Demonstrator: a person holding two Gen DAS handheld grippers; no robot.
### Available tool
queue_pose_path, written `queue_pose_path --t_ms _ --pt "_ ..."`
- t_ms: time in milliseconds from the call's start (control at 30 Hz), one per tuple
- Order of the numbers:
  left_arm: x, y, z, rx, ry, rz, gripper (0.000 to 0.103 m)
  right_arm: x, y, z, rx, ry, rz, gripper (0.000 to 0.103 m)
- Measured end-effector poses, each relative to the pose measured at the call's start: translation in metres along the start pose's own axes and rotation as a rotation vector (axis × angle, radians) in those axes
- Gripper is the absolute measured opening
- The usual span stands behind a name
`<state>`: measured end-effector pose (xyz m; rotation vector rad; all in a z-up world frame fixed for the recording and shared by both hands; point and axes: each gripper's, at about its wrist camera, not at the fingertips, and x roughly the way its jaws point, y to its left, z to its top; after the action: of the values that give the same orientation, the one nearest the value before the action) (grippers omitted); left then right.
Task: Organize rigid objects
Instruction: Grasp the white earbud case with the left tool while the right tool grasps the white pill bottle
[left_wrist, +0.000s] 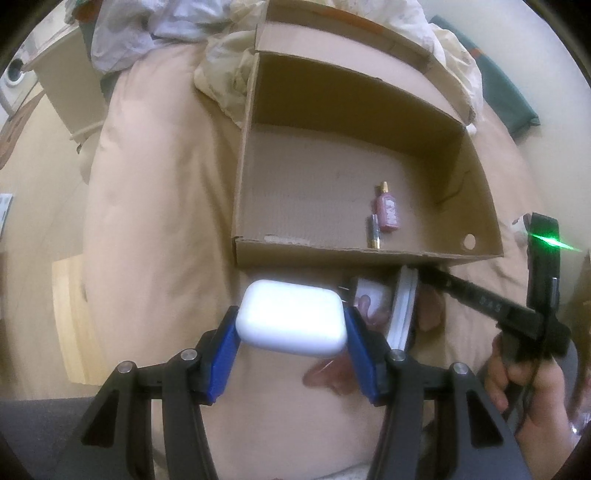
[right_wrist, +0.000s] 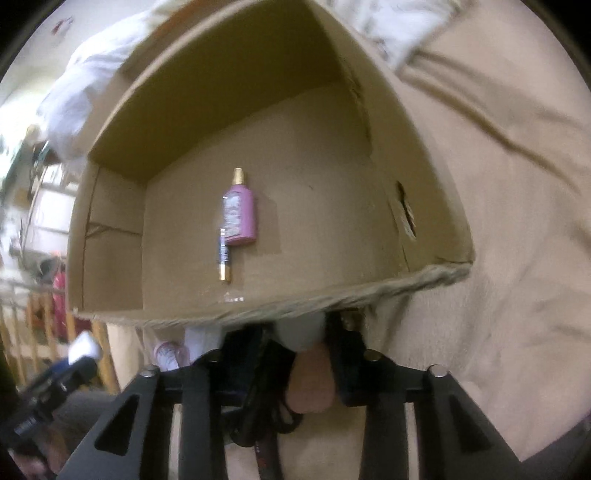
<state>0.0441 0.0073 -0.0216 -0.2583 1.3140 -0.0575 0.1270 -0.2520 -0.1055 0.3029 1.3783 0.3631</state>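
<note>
My left gripper (left_wrist: 291, 314) is shut on a white rounded case (left_wrist: 291, 325), held above the beige cover just short of an open cardboard box (left_wrist: 369, 254). On the box floor a pink bottle (left_wrist: 388, 212) lies beside a small gold-tipped tube (left_wrist: 375, 232). In the right wrist view the same bottle (right_wrist: 240, 210) and tube (right_wrist: 223, 254) lie in the box (right_wrist: 295, 306). My right gripper (right_wrist: 301, 332) points down at the box's front wall, its jaws close together on a white object (right_wrist: 303, 334). That flat white object (left_wrist: 402, 306) lies beside a pink-patterned cup (left_wrist: 371, 299).
The box stands on a beige bed cover (left_wrist: 166, 221), with crumpled white bedding (left_wrist: 229, 74) behind it. A hand (left_wrist: 517, 384) holds the right gripper's handle. A black cord (right_wrist: 266, 406) hangs under the right gripper. Wooden floor (left_wrist: 33, 184) lies off to the left.
</note>
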Motion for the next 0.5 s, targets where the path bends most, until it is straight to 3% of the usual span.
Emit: queue_pose_path --t_ms 267,500 --pt "0.003 -0.005 0.001 0.026 0.002 0.032 0.052 0.009 0.012 0.002 -0.064 0.016 -0.037 0.028" --pt "0.007 0.001 0.002 0.013 0.002 0.070 0.052 -0.011 0.012 -0.008 -0.064 -0.019 -0.044 0.028"
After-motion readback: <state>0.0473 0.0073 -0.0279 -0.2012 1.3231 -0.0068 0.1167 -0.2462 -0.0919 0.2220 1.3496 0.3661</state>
